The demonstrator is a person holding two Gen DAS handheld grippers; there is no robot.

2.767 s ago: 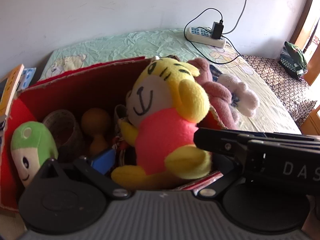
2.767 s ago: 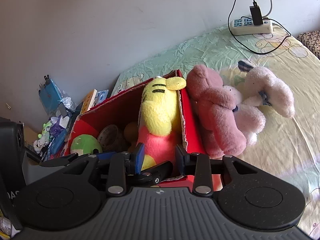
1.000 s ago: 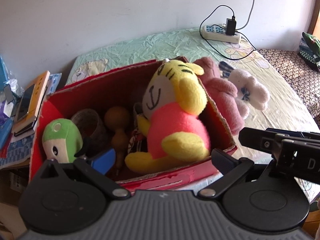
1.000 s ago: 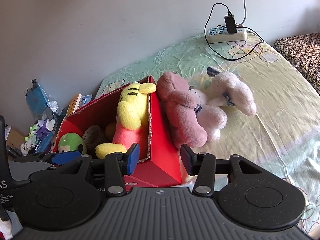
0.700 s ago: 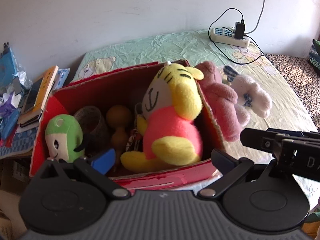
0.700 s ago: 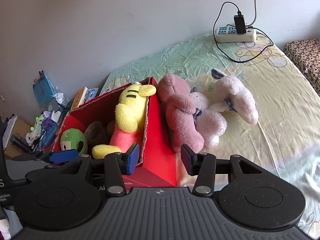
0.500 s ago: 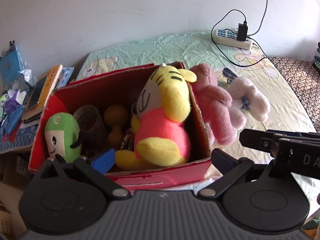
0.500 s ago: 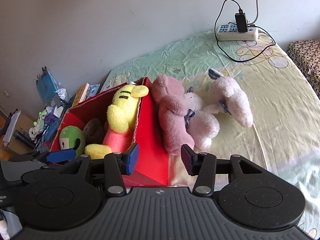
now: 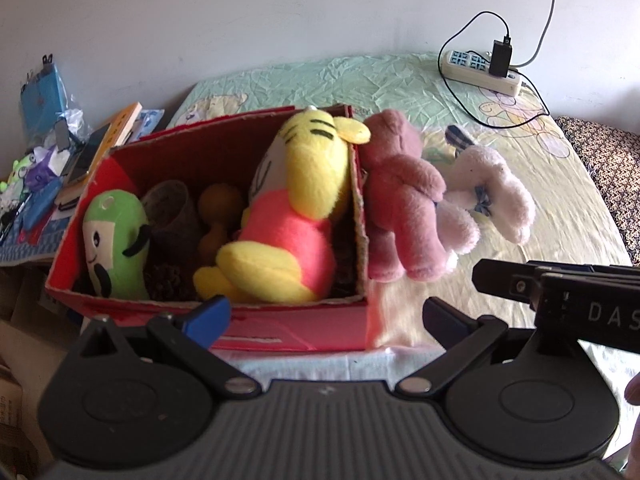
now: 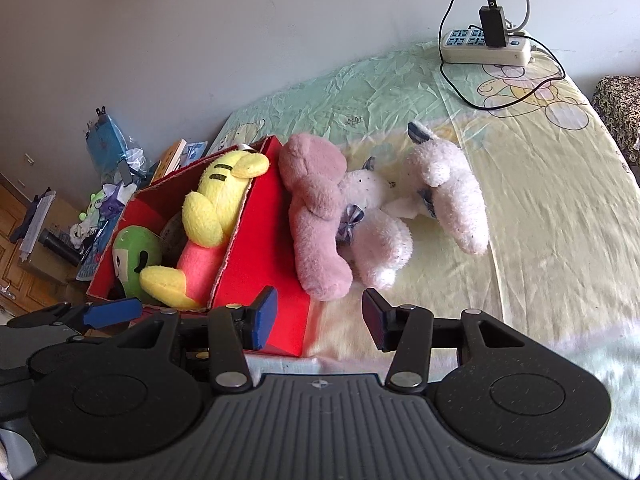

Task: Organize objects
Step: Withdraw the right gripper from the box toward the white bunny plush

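While both grippers hovered with jaws apart and nothing between them, the left gripper (image 9: 324,312) wide and the right gripper (image 10: 318,314) narrower, a yellow tiger toy (image 9: 296,208) sat inside the red box (image 9: 296,328) on the bed (image 10: 540,208). A pink bear (image 10: 316,208) leaned against the box's outer wall, touching a white plush (image 10: 448,196).

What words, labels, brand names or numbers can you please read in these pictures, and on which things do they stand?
"DAS": white letters on the black body of the right tongs, cut off by the picture's edge in the left wrist view.
Orange-spined book beside the red cardboard box: print too small to read.
Blue packet against the wall: markings blurred.
White power strip on the bed: no readable label.
Brown carton at the lower left: faint print, unreadable.
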